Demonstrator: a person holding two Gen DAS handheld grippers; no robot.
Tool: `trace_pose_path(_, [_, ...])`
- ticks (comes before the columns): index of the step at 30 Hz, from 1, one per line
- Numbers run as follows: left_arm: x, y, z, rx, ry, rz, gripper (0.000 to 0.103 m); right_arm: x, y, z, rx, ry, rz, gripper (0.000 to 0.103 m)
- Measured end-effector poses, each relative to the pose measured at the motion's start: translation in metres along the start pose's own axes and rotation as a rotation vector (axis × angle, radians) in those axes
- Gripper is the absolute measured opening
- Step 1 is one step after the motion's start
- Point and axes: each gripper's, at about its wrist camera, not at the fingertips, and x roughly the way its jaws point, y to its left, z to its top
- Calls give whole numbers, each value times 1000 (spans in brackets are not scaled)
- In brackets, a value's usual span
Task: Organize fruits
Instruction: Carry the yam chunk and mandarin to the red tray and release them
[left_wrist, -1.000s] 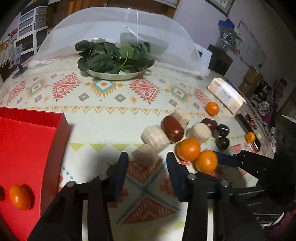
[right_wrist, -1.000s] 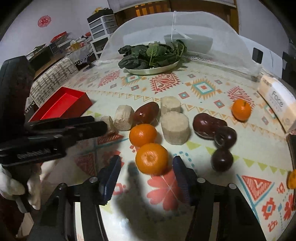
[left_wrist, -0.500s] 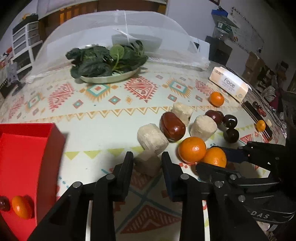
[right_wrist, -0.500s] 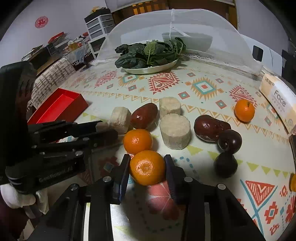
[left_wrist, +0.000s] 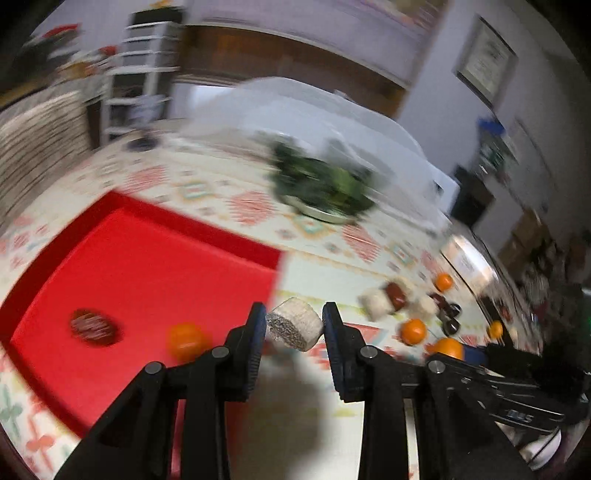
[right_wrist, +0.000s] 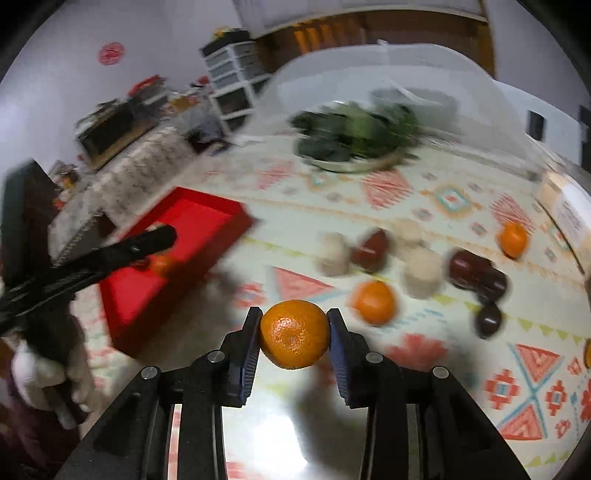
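Left wrist view: my left gripper (left_wrist: 294, 325) has its jaws clamped on a pale cylindrical chunk (left_wrist: 294, 328), held beside the red tray (left_wrist: 147, 266) for dropping in. Right wrist view: my right gripper (right_wrist: 294, 334) has its jaws pinching a tangerine (right_wrist: 294, 334) above the counter (right_wrist: 424, 206), tray-bound I judge.

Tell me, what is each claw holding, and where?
Left claw pinches a beige cylinder chunk by its sides. Right claw squeezes a mandarin orange across its middle.

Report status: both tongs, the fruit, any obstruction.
Left tongs shut on beige chunk, beside red box. Right tongs shut on orange, lifted. Box holds an orange and a dark fruit. Path open.
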Motion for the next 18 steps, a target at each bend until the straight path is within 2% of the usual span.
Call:
trace_pose_path(4, [-20,50,-3,-94,-28,85,30,13,48,12,-49,17,107,38])
trace_pose_path(9, [-27,90,-11,-167,-25,158,30,45,104,19,-119,54,169,38])
trace_pose_path(13, [-30,114,-17,-214,-13,171,31,74,141,19,-157,95,207,38])
trace_pose_path(18, [-35,127,-17,-233,-21,165,31,103,168,11,-193,147,211,38])
